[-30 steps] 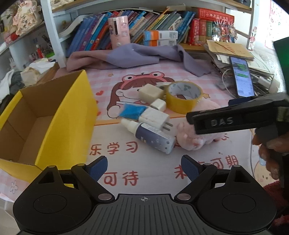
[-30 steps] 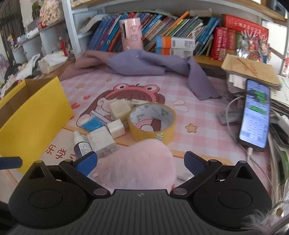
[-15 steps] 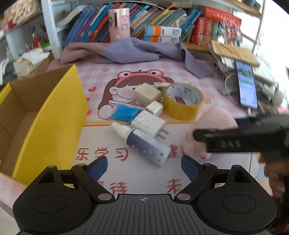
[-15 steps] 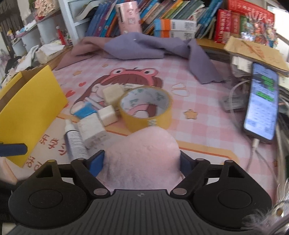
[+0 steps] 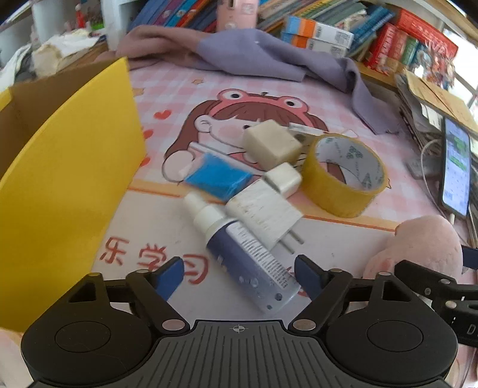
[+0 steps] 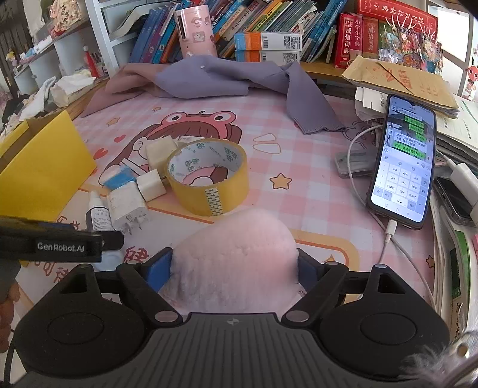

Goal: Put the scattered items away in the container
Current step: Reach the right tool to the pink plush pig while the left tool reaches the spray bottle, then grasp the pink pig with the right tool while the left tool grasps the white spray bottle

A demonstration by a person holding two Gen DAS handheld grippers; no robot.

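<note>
The right tool point(image 6: 234, 265) grips the fluffy pink plush toy point(image 6: 236, 253), its jaws easing wider; the left tool point(image 5: 239, 276), unclenched, is closing around the dark blue dropper bottle point(image 5: 245, 256).

The left wrist view looks steeply down along its tongs point(image 5: 239, 276) at the counter point(image 5: 343, 238) from close above, facing the bookshelf point(image 5: 328, 18), with the yellow box point(image 5: 68, 179) at its left edge. The right wrist view sits further right and close too, facing the same shelf past the phone point(image 6: 403, 161). Both share the tape roll point(image 5: 343, 173) point(image 6: 207, 176), the white chargers point(image 5: 263, 216) point(image 6: 127, 204), the bottle point(image 5: 248, 259) point(image 6: 97, 215) and the pink plush point(image 5: 418, 247) point(image 6: 236, 256).
</note>
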